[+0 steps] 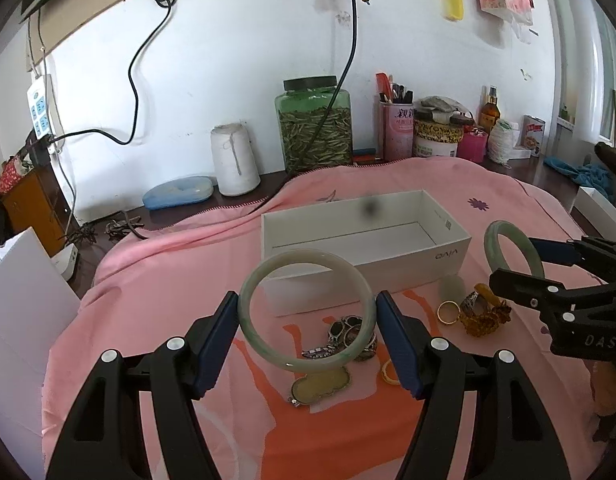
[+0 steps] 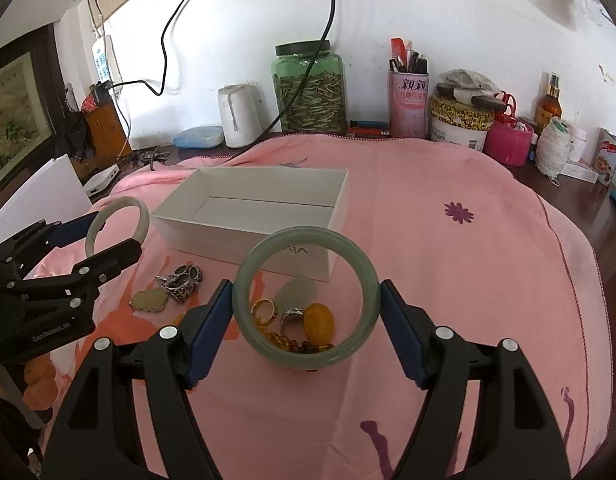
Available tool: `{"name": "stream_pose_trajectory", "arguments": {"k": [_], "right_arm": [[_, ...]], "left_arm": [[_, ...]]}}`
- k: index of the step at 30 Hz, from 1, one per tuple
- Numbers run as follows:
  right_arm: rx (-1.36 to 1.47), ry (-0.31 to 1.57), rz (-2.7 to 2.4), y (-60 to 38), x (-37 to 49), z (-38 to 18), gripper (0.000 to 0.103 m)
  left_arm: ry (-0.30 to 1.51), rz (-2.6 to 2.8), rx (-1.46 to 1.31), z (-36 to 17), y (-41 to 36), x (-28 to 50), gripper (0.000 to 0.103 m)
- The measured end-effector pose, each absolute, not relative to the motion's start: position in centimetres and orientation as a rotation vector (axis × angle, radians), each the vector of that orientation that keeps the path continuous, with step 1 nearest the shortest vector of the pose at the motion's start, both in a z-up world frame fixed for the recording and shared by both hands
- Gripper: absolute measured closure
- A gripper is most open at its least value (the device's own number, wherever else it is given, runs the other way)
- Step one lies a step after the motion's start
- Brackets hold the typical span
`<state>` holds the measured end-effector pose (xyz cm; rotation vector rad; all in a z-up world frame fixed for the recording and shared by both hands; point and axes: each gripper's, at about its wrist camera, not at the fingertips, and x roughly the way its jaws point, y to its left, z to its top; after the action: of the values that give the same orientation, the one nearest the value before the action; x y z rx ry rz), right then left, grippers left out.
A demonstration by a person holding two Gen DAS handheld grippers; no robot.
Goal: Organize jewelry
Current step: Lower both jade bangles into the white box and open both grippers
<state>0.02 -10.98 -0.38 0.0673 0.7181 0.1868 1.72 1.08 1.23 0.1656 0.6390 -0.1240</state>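
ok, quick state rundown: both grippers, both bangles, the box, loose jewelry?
left gripper: shut on pale bangle
pale bangle: held upright across its width, off the cloth
right gripper: shut on green bangle
green bangle: held upright, off the cloth
white box: open, empty
loose jewelry: lying on the pink cloth, outside the box

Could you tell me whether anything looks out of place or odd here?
One oddity: a black cable hangs from the wall, drapes across the green jar and runs under the pink cloth. The white box is empty.
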Motion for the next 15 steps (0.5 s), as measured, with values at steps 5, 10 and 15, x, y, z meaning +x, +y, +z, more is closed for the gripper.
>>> {"name": "stream_pose_trajectory", "arguments": {"k": [5, 10, 15], "right_arm": [[0.103, 0.691, 0.179, -11.2, 0.0, 0.7, 0.034], [0.128, 0.673, 0.175, -11.4, 2.0, 3.5, 0.034], [0.135, 0.632, 0.193, -10.6, 4.5, 6.3, 0.034]], "left_arm": [[0.61, -0.099, 0.154, 2.5, 1.6, 1.9, 0.034], [0.582, -0.092, 0.184, 4.8, 1.4, 3.3, 0.034], [0.562, -0.09, 0.178, 6.2, 0.8, 5.7, 0.034]]}}
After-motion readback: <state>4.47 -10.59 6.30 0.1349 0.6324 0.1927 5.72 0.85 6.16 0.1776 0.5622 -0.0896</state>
